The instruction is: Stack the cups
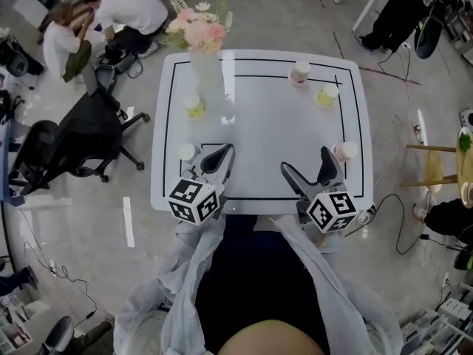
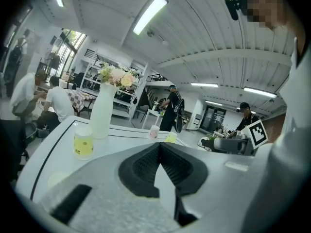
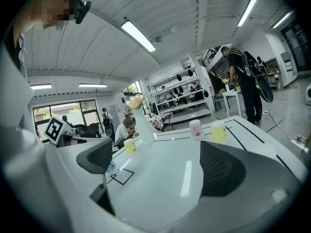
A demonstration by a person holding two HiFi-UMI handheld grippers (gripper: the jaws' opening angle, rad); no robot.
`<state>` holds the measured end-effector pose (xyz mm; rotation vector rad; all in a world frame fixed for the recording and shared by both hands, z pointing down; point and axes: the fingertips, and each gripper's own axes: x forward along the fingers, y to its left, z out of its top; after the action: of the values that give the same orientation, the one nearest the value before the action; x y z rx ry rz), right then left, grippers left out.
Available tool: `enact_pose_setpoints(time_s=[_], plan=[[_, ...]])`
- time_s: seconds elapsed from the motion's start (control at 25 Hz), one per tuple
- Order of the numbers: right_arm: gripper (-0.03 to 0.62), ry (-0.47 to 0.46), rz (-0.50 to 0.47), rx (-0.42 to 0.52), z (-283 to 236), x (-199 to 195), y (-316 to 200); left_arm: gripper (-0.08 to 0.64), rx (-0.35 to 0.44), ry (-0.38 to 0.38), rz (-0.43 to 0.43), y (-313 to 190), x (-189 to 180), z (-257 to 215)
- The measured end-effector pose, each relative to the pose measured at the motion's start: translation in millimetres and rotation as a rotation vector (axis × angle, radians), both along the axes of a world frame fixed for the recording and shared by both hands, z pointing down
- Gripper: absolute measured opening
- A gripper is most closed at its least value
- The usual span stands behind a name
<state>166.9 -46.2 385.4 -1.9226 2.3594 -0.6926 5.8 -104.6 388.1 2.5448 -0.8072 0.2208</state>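
Several paper cups stand apart on the white table [image 1: 259,132]. A yellow cup [image 1: 195,106] stands by the vase. At the far right are a pink cup [image 1: 299,72] and a yellow cup [image 1: 326,95]. A pale cup [image 1: 187,152] stands just left of my left gripper [image 1: 224,153], which is shut with nothing in it. Another pink cup [image 1: 344,151] is right of my right gripper [image 1: 305,161], which is open and empty. The left gripper view shows the yellow cup [image 2: 83,142]. In the right gripper view are the pink cup [image 3: 195,128] and the yellow cup [image 3: 218,130].
A tall white vase [image 1: 205,69] with pink flowers stands at the far left of the table. A black office chair [image 1: 89,135] is left of the table and a wooden stool [image 1: 432,168] is on its right. People sit and stand in the background.
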Motion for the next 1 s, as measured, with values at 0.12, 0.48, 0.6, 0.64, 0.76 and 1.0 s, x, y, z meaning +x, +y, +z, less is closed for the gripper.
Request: enact_pose_setpoints(time_s=[0.12,0.48,0.6,0.64,0.76,1.0], plan=[[0.577,-0.015,-0.006,0.023,-9.0,4.2,-20.2,0.005,0.008,0.010,-0.005,-19.0,2.3,-2.5],[0.574,0.029,-0.009,0.044,-9.3,13.9,-68.3,0.003,0.008,0.009,-0.005,-48.0,7.1,3.0],[0.572,0.042,-0.022,0.048,-10.6,16.9,-83.8,0.003,0.003,0.005,-0.007,-50.2,9.0,3.5],[0.572,0.044,-0.027,0.050,-11.2,18.2,-89.4,0.003,0.003,0.003,-0.010,-51.1,9.6,3.8],[0.569,0.044,-0.038,0.054,-11.4,22.2,-105.7,0.003,0.005,-0.009,-0.022,-53.3,10.4,5.3],[0.560,0.022,-0.031,0.059,-15.8,34.0,-141.2,0.003,0.018,-0.010,-0.067,-59.9,8.8,2.2]])
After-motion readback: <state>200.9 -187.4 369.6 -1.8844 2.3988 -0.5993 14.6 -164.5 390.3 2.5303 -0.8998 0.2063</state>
